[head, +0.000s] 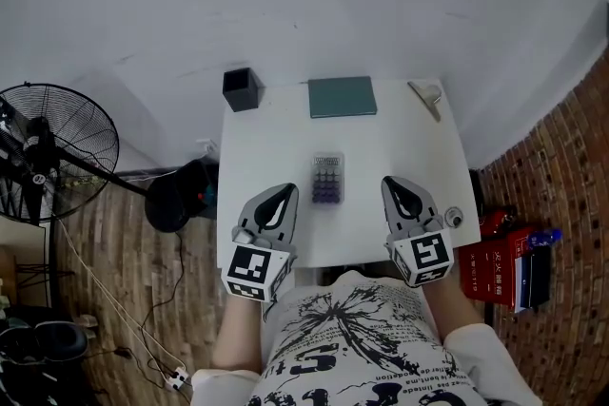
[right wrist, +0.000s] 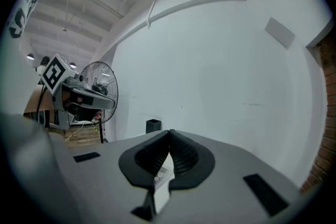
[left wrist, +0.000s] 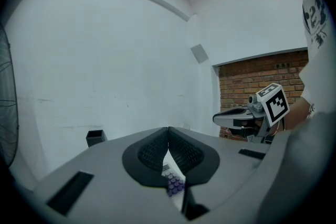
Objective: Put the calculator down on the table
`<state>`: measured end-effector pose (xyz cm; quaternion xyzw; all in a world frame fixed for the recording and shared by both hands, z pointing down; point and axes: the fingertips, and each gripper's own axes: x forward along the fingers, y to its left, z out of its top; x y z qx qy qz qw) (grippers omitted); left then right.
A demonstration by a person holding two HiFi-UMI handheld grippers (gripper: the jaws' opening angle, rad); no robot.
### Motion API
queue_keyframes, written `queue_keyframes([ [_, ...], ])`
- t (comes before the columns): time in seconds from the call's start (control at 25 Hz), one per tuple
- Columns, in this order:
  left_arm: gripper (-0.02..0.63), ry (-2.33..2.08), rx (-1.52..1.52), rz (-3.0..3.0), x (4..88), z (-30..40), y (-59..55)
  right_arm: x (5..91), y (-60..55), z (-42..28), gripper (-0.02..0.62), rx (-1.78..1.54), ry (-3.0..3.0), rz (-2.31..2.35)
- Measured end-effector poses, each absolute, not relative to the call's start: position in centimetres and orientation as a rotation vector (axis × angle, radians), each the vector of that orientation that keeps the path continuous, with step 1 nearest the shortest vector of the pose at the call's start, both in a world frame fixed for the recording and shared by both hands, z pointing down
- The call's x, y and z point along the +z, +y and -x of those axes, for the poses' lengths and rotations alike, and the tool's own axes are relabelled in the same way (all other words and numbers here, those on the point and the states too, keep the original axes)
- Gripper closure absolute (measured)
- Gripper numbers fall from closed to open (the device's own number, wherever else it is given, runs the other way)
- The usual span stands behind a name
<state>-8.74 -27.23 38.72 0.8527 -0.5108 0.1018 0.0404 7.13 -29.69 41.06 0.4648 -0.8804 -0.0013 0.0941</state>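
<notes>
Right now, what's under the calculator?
Only the white table shows around the calculator, which lies flat on it. The patch directly beneath is covered, so anything thin there can't be seen.

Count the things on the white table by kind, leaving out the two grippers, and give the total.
Calculator: 1
Teal book: 1
Black box: 1
Pale flat thing at the far right corner, kind unclear: 1
Small round thing at the right edge, too small to name: 1
Total: 5
</notes>
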Motion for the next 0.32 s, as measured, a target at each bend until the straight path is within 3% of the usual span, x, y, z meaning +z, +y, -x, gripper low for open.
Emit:
queue_keyframes([
  [0.32, 0.592, -1.591, 0.244, -2.582, 38.4, 10.0, -27.4, 41.3, -30.3, -6.6, 0.583, 0.014, -2.611, -1.376],
])
